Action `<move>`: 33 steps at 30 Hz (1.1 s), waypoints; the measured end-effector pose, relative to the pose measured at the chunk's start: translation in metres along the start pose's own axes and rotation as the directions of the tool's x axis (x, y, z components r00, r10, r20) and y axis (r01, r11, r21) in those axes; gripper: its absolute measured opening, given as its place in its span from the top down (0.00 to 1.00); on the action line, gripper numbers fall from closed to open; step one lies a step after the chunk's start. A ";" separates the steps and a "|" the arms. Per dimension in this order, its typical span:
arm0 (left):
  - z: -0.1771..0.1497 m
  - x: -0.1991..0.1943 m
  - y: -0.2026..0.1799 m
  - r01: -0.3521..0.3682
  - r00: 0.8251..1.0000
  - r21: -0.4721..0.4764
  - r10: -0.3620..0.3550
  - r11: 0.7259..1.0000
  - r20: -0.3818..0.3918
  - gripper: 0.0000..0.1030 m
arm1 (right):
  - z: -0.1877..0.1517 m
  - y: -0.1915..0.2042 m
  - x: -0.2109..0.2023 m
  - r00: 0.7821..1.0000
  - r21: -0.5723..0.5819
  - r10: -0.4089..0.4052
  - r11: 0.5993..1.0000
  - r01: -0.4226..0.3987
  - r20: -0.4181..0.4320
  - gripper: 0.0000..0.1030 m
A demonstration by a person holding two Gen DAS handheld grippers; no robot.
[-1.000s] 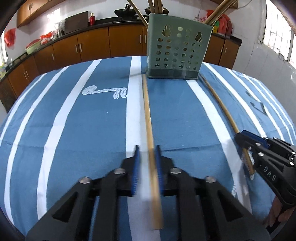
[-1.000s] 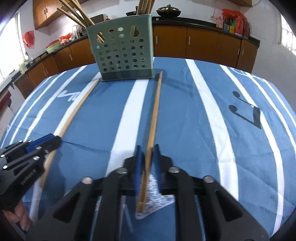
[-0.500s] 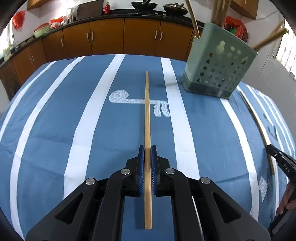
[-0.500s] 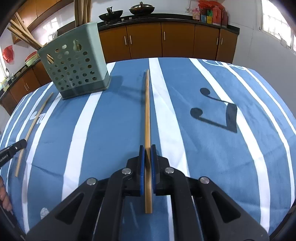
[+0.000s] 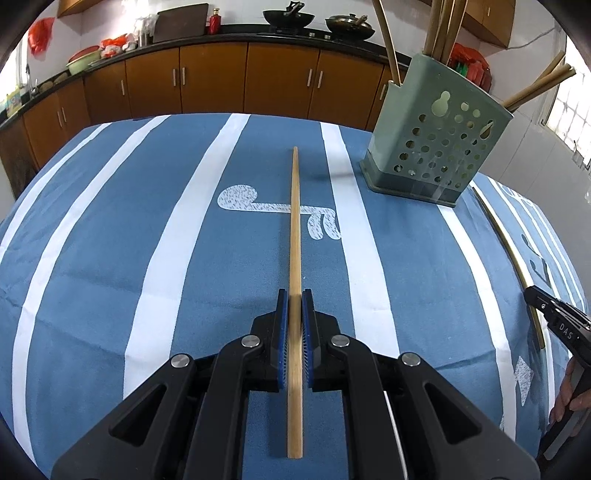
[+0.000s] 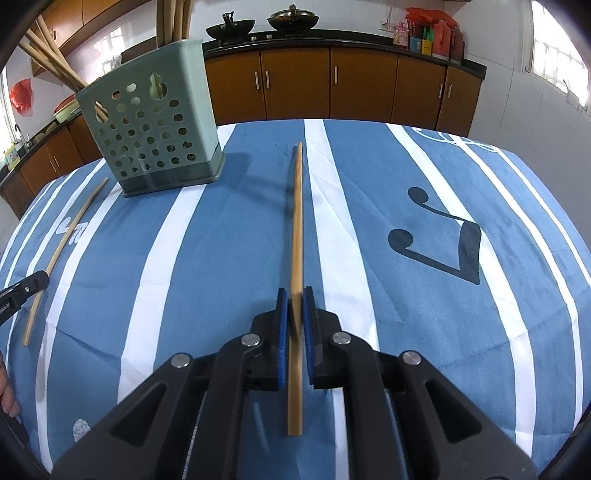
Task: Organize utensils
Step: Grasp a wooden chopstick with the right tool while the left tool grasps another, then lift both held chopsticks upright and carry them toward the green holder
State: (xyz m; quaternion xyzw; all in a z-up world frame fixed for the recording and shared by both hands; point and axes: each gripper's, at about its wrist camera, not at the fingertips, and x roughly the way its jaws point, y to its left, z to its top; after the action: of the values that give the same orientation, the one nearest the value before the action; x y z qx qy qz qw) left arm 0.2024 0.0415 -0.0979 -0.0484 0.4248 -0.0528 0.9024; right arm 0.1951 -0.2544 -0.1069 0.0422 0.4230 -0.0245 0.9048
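Note:
My left gripper (image 5: 294, 299) is shut on a bamboo chopstick (image 5: 295, 221) that runs straight ahead over the blue striped tablecloth (image 5: 110, 240). The green perforated utensil holder (image 5: 432, 147), with several chopsticks standing in it, is ahead to the right. My right gripper (image 6: 294, 297) is shut on a second chopstick (image 6: 297, 221), also pointing ahead; here the holder (image 6: 155, 136) stands ahead to the left. Each view catches the other gripper at its edge: the right gripper (image 5: 532, 291) with its chopstick (image 5: 506, 243), and the left gripper (image 6: 37, 280) with its chopstick (image 6: 70, 236).
Brown kitchen cabinets (image 5: 280, 81) and a dark counter with woks (image 6: 291, 16) lie beyond the table's far edge. A hand (image 5: 569, 398) shows at the right border. Black note prints (image 6: 443, 243) mark the cloth on the right.
Both pairs of jaws have narrowed onto their chopsticks. Both grippers swung outward with them, so the sticks no longer point at the holder, which slid right in the left view and left in the right view.

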 end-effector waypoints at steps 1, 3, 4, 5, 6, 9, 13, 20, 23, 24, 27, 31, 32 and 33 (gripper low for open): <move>0.000 0.000 0.001 0.007 1.000 -0.006 -0.007 1.000 0.000 0.92 | 0.000 0.000 0.000 1.000 -0.002 -0.002 1.000 0.002 0.000 0.90; 0.000 0.000 0.002 0.015 1.000 -0.014 -0.015 1.000 0.001 0.92 | 0.000 0.001 0.000 1.000 -0.003 -0.003 1.000 0.003 0.000 0.90; 0.000 0.000 0.003 0.018 1.000 -0.017 -0.018 1.000 0.001 0.92 | 0.000 0.001 0.000 1.000 -0.002 -0.002 1.000 0.002 0.000 0.90; 0.001 0.000 0.003 0.019 1.000 -0.017 -0.019 1.000 0.001 0.92 | 0.000 0.001 0.000 1.000 -0.001 -0.002 1.000 0.002 0.000 0.90; 0.001 0.000 0.003 0.018 1.000 -0.017 -0.018 1.000 0.001 0.92 | 0.000 0.001 0.000 1.000 0.001 0.001 1.000 -0.001 0.000 0.90; 0.000 0.000 0.002 0.015 1.000 -0.015 -0.015 1.000 0.001 0.92 | 0.000 0.000 0.000 1.000 0.005 0.006 1.000 -0.006 0.000 0.90; 0.001 0.000 0.002 0.017 1.000 -0.016 -0.017 1.000 0.001 0.92 | -0.001 0.000 0.000 1.000 0.006 0.007 1.000 -0.007 0.000 0.90; 0.000 0.000 0.002 0.016 1.000 -0.015 -0.016 1.000 0.001 0.91 | -0.001 0.000 0.000 1.000 0.006 0.007 1.000 -0.007 0.000 0.89; 0.001 0.000 0.002 0.017 1.000 -0.016 -0.017 1.000 0.002 0.91 | -0.001 0.000 0.000 1.000 0.006 0.008 1.000 -0.008 0.000 0.89; 0.001 0.000 0.002 0.017 1.000 -0.016 -0.017 1.000 0.002 0.91 | -0.001 0.000 0.000 1.000 0.006 0.009 1.000 -0.009 0.000 0.88; 0.000 0.000 0.002 0.017 1.000 -0.016 -0.017 1.000 0.002 0.91 | -0.001 0.001 0.000 1.000 0.002 0.010 1.000 -0.010 -0.001 0.87; -0.002 -0.002 0.000 0.006 1.000 0.000 -0.006 1.000 0.002 0.88 | -0.003 0.003 -0.001 1.000 -0.006 -0.001 1.000 0.001 -0.002 0.87; -0.003 -0.003 -0.002 0.007 1.000 0.013 -0.007 1.000 0.002 0.85 | -0.004 0.003 -0.002 1.000 -0.006 0.000 1.000 0.000 -0.002 0.87; -0.006 -0.005 -0.005 0.008 1.000 0.030 -0.008 1.000 0.001 0.81 | -0.005 0.002 -0.003 1.000 -0.005 0.005 1.000 -0.005 -0.002 0.87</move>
State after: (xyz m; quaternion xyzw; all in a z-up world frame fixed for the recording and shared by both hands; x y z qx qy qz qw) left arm 0.1939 0.0371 -0.0975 -0.0368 0.4231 -0.0627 0.9032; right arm 0.1893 -0.2515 -0.1075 0.0412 0.4237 -0.0212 0.9046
